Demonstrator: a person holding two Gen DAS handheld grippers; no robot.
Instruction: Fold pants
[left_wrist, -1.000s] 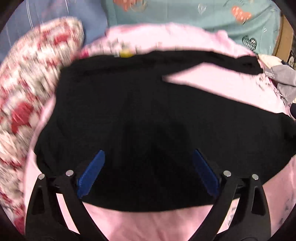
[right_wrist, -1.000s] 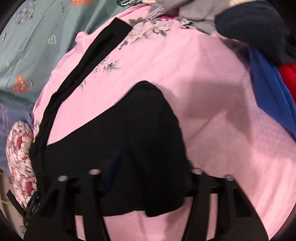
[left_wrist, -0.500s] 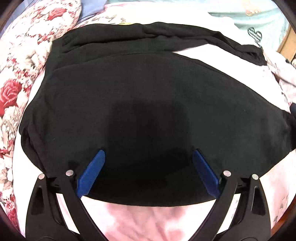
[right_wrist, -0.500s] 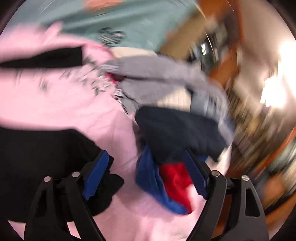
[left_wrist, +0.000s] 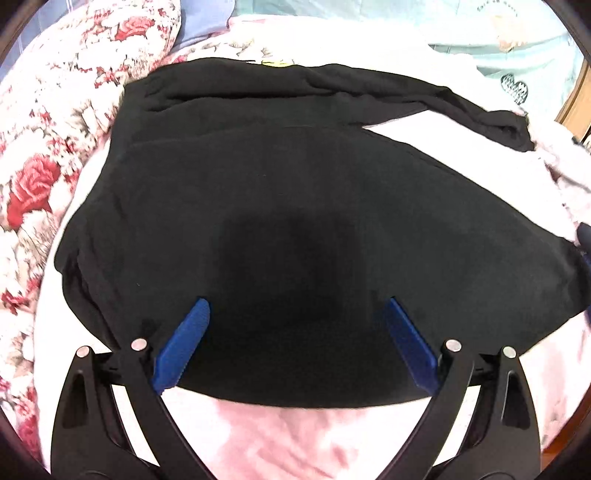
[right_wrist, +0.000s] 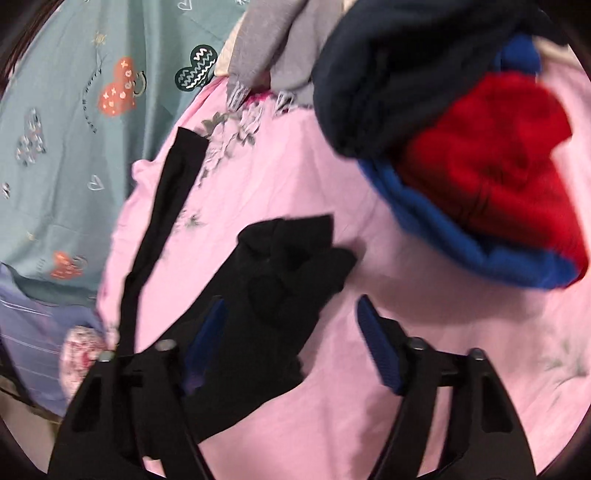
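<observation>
**Black pants on pink, florals and hearts around**

The pants (left_wrist: 295, 206) are plain black all over. They lie on a pale pink sheet (right_wrist: 295, 177) printed with grey flower sprigs. A quilt (left_wrist: 55, 129) shows red roses on cream. A teal cloth (right_wrist: 74, 110) carries orange and dark green hearts with white squiggles, plus thin white outlined hearts. The clothes pile holds a red piece (right_wrist: 509, 166), a bright blue one (right_wrist: 461, 254), a navy one (right_wrist: 399, 74) and a grey one (right_wrist: 273, 44). Each gripper is black with blue pads (left_wrist: 183, 347).

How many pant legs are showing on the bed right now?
2: one leg stretched along the far side, the wider leg spread nearer the left gripper. Folded layers may hide more.
</observation>
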